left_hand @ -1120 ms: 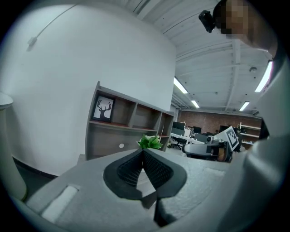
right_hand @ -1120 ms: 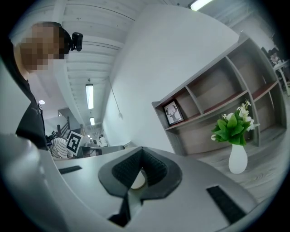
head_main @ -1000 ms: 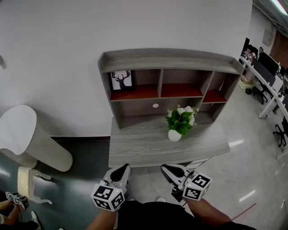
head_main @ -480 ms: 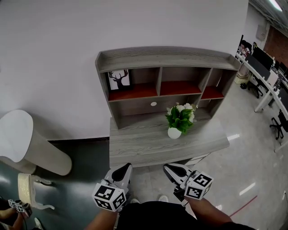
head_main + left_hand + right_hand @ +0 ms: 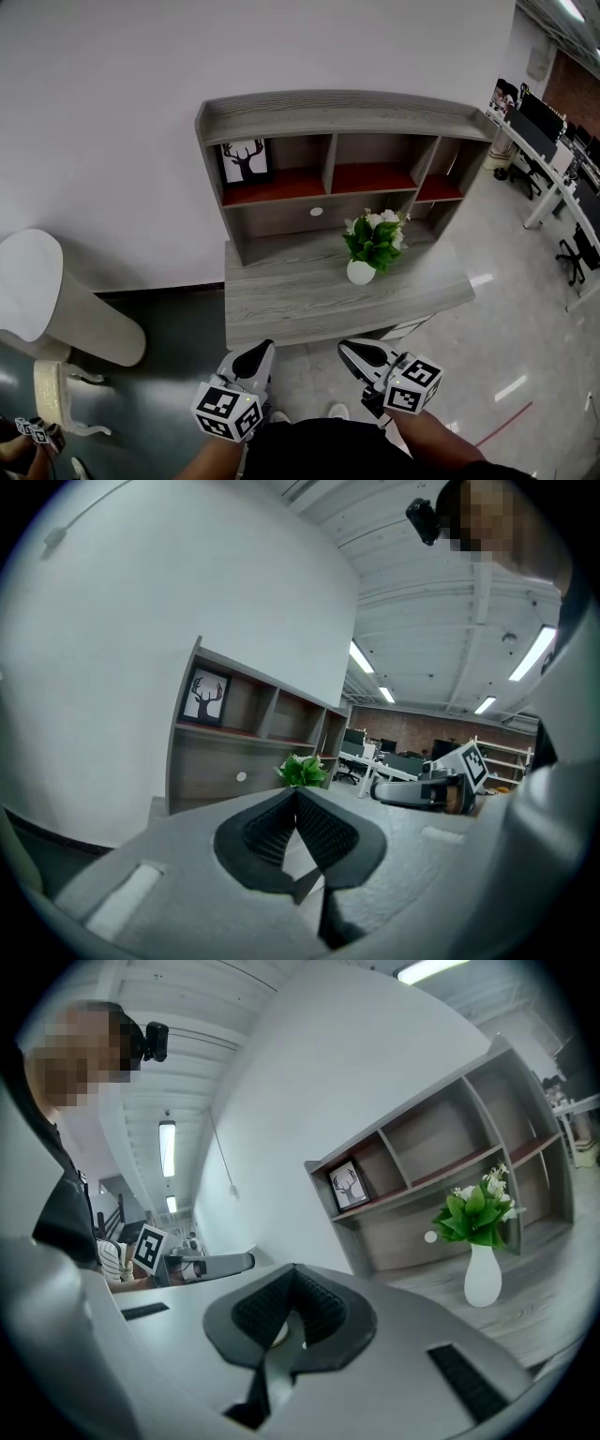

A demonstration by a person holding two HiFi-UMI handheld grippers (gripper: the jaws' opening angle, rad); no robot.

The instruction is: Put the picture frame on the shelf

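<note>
A picture frame with a black deer head on white stands upright in the leftmost compartment of the grey shelf unit; it also shows in the left gripper view as the picture frame and in the right gripper view as the picture frame. My left gripper and right gripper hang close to my body, below the desk's front edge, far from the frame. Both are shut with nothing between their jaws.
A white vase of green leaves and white flowers stands on the grey desk top in front of the shelf. A white round-topped piece of furniture is at the left. Office desks and chairs stand at the far right.
The view has shifted slightly, so the desk and shelf sit a little higher and further left. Both grippers stay in place and shut.
</note>
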